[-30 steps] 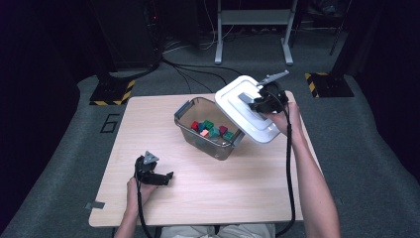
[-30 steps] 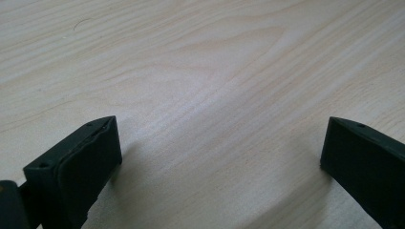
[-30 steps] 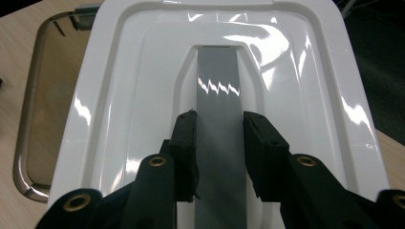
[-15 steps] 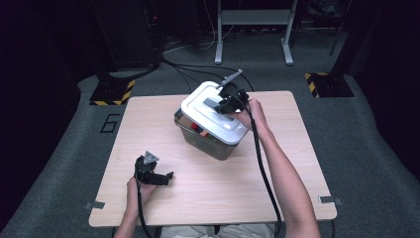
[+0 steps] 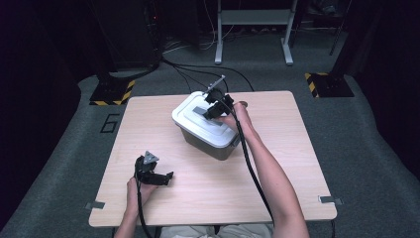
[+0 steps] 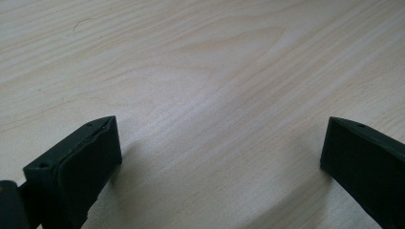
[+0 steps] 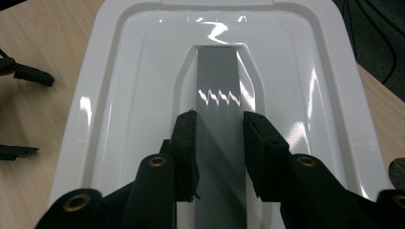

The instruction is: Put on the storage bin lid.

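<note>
**Inspector:** Fingers of the right gripper [image 7: 218, 143] are clamped on the grey handle [image 7: 218, 90] of the white lid [image 5: 205, 120], one finger on each side of the strip.

**Clerk:** And the progress?

**Inspector:** Lid sits over the grey bin [image 5: 210, 144] at mid-bench [image 5: 277, 163]; whether it is fully seated I cannot tell. Pressing down and release appear outstanding.

**Clerk:** The other hand?

**Inspector:** Left gripper [image 5: 161, 178] rests on the bench, well apart from the bin, fingers [image 6: 81, 162] spread wide, holding nothing.

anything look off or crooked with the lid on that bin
Nothing stands out. The white plastic lid lies flat on the grey storage bin, edges lined up, with the right gripper clamped on its grey handle strip. No spills or damage.
</note>
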`<state>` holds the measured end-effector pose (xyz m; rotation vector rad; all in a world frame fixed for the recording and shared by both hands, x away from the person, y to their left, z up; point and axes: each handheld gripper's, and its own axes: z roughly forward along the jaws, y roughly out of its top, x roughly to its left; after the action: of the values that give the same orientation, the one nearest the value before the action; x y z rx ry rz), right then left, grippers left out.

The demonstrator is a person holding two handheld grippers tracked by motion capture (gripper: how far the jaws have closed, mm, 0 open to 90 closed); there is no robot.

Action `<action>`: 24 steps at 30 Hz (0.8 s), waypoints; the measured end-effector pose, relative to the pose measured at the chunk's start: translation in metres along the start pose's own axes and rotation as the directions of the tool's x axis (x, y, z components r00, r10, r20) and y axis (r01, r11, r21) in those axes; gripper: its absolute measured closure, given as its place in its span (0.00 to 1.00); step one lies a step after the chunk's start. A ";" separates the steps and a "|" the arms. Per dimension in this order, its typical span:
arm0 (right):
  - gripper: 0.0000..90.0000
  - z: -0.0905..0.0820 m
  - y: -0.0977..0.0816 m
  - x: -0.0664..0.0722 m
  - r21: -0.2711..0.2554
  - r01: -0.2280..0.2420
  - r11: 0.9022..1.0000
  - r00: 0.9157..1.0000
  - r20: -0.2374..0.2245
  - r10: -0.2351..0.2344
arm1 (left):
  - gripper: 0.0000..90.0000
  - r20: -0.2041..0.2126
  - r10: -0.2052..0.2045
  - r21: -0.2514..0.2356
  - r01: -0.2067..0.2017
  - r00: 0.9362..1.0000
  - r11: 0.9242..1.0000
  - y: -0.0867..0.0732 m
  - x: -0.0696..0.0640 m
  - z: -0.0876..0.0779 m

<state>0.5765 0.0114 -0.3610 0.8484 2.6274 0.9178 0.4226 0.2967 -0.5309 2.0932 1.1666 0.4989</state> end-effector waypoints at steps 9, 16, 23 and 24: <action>0.74 0.005 -0.009 0.002 0.014 0.006 1.000 1.000 0.018 -0.006 | 0.00 -0.001 -0.001 0.000 0.001 1.000 1.000 0.000 0.000 0.000; 0.68 0.005 -0.010 0.003 0.014 0.001 1.000 1.000 0.025 -0.001 | 0.00 -0.001 -0.001 0.000 0.001 1.000 1.000 0.000 0.000 0.000; 0.22 -0.016 -0.020 -0.002 -0.063 -0.015 0.998 0.998 0.067 0.019 | 0.00 -0.001 -0.004 0.000 0.004 1.000 1.000 0.000 0.000 0.000; 0.16 -0.028 -0.028 -0.004 -0.088 -0.018 0.996 0.996 0.080 0.025 | 0.00 0.000 -0.002 0.000 0.002 1.000 1.000 0.000 0.000 0.000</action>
<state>0.5565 -0.0228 -0.3573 0.8746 2.4947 0.9745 0.4225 0.2966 -0.5309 2.0917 1.1686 0.4986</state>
